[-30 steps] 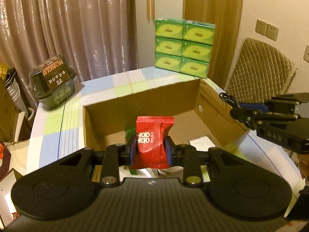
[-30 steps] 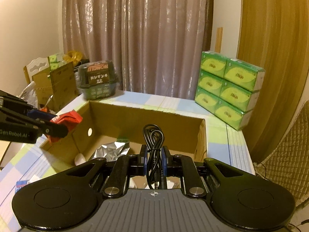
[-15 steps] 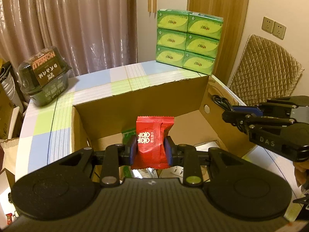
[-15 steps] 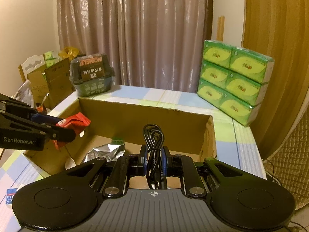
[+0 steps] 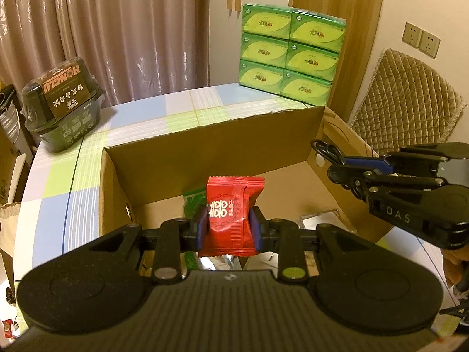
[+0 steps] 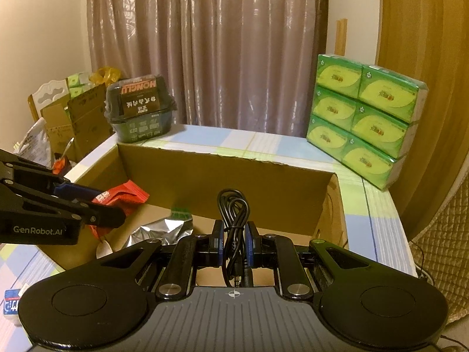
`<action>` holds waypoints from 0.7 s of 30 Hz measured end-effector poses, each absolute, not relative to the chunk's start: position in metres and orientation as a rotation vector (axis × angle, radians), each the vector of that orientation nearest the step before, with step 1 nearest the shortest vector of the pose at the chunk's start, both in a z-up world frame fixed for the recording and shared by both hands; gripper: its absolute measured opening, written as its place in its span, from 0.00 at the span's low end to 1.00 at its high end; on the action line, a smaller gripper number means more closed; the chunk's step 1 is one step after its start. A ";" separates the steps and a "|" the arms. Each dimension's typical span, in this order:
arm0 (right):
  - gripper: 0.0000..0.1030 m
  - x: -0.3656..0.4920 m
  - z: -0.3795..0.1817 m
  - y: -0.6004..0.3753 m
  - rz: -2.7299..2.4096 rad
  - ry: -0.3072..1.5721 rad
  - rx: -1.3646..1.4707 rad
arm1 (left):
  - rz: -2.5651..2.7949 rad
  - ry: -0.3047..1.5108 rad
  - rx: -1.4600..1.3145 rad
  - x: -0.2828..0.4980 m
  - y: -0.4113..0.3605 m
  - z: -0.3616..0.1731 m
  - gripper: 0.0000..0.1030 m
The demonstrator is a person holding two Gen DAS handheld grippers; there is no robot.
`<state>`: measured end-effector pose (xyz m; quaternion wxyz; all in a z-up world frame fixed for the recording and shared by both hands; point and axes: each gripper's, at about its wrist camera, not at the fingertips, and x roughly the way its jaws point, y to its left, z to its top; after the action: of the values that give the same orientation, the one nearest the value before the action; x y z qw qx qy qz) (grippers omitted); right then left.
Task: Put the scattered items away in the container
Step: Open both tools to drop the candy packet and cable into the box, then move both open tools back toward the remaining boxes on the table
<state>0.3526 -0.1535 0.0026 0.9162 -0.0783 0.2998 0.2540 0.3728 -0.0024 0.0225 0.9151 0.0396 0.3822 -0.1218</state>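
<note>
The counter carries an open cardboard box with bare cloth all round its rim, a green stack of tissue packs standing clear behind its far right corner and a black food tub well off to the far left. Over the box, the left tool is clamped on an upright red snack packet. The right tool, above the near right edge, is pinched tight on a coiled black cable, with a silver foil bag on the floor below.

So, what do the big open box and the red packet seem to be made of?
Box: corrugated cardboard, matte brown, with a rough torn top edge. Red packet: probably plastic film, slightly glossy, with crimped serrated ends and a printed white emblem.
</note>
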 end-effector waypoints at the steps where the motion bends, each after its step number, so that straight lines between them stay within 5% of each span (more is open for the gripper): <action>1: 0.11 0.353 0.002 -0.152 0.529 0.613 -0.162 | -0.248 0.787 0.080 0.374 -0.002 0.022 0.25; 5: 0.12 0.352 0.002 -0.149 0.528 0.587 -0.173 | -0.210 0.779 0.084 0.372 0.001 0.021 0.44; 7: 0.16 0.352 0.002 -0.149 0.523 0.587 -0.169 | -0.204 0.779 0.083 0.371 0.004 0.020 0.44; 10: 0.45 0.352 0.004 -0.154 0.509 0.578 -0.150 | -0.197 0.779 0.070 0.367 0.010 0.019 0.44; 11: 0.48 0.351 0.005 -0.156 0.507 0.576 -0.141 | -0.194 0.778 0.065 0.365 0.012 0.019 0.44; 21: 0.48 0.324 0.014 -0.180 0.478 0.577 -0.109 | -0.173 0.775 0.032 0.333 0.025 0.021 0.46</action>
<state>0.3238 -0.1800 0.0141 0.9293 -0.0531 0.2815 0.2332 0.3331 0.0253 0.0215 0.9221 0.0157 0.3774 -0.0842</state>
